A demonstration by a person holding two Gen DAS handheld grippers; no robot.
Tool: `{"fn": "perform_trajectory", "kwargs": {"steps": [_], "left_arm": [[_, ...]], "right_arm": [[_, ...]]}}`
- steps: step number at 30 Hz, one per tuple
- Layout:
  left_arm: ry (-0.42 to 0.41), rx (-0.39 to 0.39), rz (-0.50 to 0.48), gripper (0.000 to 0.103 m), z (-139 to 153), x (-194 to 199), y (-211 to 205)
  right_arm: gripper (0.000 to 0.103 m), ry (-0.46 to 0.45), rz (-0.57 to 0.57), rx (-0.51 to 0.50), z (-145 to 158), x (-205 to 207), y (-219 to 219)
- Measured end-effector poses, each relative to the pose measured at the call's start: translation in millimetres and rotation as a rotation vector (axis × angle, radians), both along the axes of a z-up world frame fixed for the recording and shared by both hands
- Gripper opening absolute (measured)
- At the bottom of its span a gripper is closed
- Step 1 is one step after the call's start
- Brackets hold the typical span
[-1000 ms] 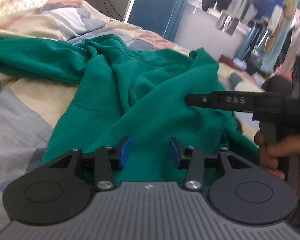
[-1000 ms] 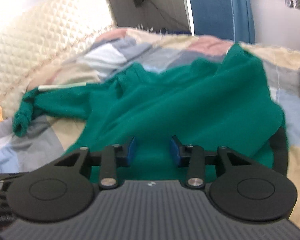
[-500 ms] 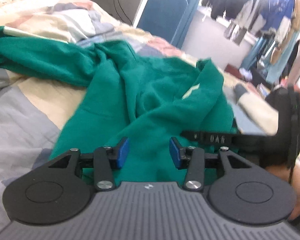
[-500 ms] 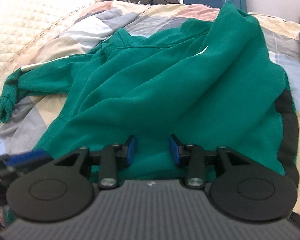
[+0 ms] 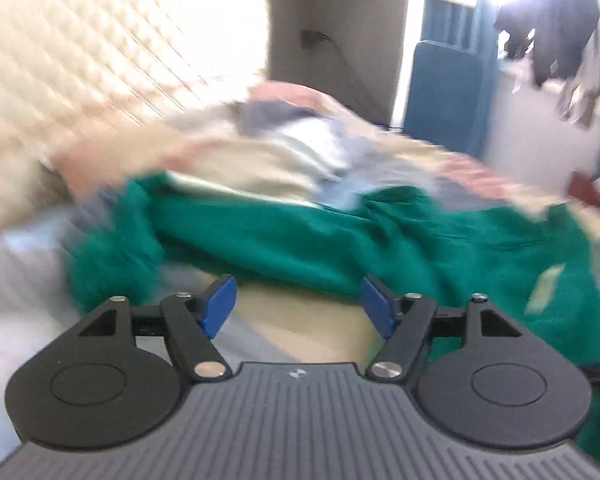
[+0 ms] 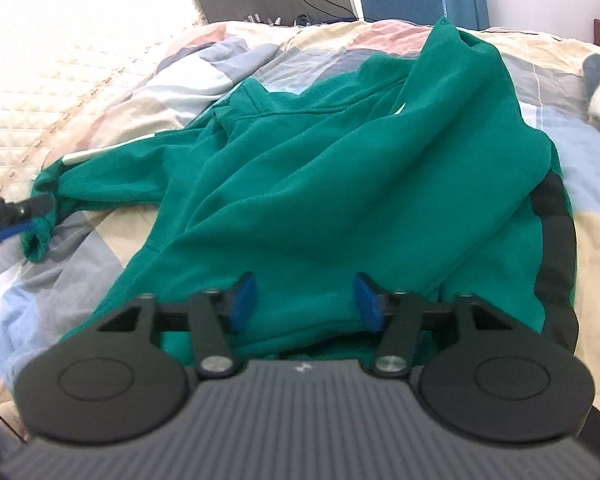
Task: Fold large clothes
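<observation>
left wrist: we look low across the bed (image 5: 308, 320) toward the headboard, blurred | right wrist: we look down, close | both share the green hoodie (image 6: 340, 184)

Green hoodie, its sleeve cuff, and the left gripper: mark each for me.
green hoodie (image 6: 340, 184): right wrist view, middle of the body.
sleeve cuff (image 6: 38, 240): right wrist view, open end of the sleeve.
left gripper (image 5: 298, 304): left wrist view, gap midway between fingertips.

A: What lies ahead of the right tongs (image 6: 305, 300)?
B: A hoodie (image 6: 340, 184) on the bed (image 6: 588, 248); its sleeve (image 6: 112, 164) runs left.
A: And the left tongs (image 5: 298, 306)?
B: Sleeve ahead, headboard (image 5: 80, 60) behind.
</observation>
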State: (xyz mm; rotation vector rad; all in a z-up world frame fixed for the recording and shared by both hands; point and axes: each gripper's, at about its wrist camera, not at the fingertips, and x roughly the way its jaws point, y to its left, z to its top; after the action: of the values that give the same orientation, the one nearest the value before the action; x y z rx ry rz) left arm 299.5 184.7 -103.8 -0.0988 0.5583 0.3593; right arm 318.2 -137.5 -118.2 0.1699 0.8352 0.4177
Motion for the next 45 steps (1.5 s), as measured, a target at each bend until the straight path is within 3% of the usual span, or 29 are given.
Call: {"fn": "perform_trajectory", "kwargs": {"steps": [2, 6, 9, 12, 15, 19, 20, 21, 23, 24, 29, 34, 37, 42, 45], "left_arm": [[0.042, 0.054, 0.055, 0.075, 3.2, 3.7, 18.0], [0.056, 0.054, 0.095, 0.08, 4.4, 9.1, 48.5], [0.119, 0.197, 0.152, 0.08, -9.4, 26.0, 55.6], [0.159, 0.249, 0.216, 0.08, -24.7, 41.7, 70.5], [0.223, 0.361, 0.277, 0.08, -42.2, 56.4, 83.1], [0.27, 0.363, 0.308, 0.08, -59.5, 66.4, 105.7], [0.279, 0.337, 0.3, 0.074, -60.6, 69.0, 109.7], [0.29, 0.316, 0.29, 0.058, -60.6, 69.8, 111.8], [0.327, 0.3, 0.276, 0.04, -55.5, 78.0, 112.5], [0.339, 0.304, 0.27, 0.035, -51.1, 81.6, 110.9], [0.335, 0.345, 0.227, 0.03, 2.2, 83.3, 93.5], [0.301, 0.379, 0.143, 0.03, 85.0, 76.9, 54.7], [0.284, 0.388, 0.037, 0.029, 132.1, 74.6, 11.8], [0.234, 0.292, -0.127, 0.03, 184.9, 75.0, -71.0], [0.221, 0.212, -0.227, 0.03, 192.7, 77.1, -127.6]], "right_arm": [[0.079, -0.002, -0.009, 0.007, -0.3, 1.5, -1.0], [0.079, -0.001, -0.011, 0.025, 0.0, 4.6, 1.9], [0.079, -0.02, -0.004, 0.013, 1.0, 6.6, 6.1], [0.079, -0.047, 0.0, -0.014, 2.4, 8.7, 8.0], [0.079, -0.072, -0.03, -0.031, 2.6, 12.4, 4.1], [0.079, -0.05, -0.07, -0.004, -0.9, 22.6, -3.5], [0.079, -0.048, -0.076, 0.008, -0.8, 25.1, -5.3], [0.079, -0.05, -0.083, 0.021, -0.2, 26.9, -7.0], [0.079, -0.051, -0.09, 0.037, 0.3, 30.5, -8.9], [0.079, -0.05, -0.089, 0.039, -0.1, 32.2, -9.6], [0.079, -0.046, -0.099, 0.072, 1.5, 36.1, -19.8], [0.079, -0.13, -0.091, 0.068, 21.1, 25.2, -26.2], [0.079, -0.157, -0.085, 0.087, 29.7, 16.7, -32.5], [0.079, -0.141, -0.112, 0.146, 34.0, 4.4, -53.6], [0.079, -0.132, -0.15, 0.189, 37.0, -0.8, -71.5]]}}
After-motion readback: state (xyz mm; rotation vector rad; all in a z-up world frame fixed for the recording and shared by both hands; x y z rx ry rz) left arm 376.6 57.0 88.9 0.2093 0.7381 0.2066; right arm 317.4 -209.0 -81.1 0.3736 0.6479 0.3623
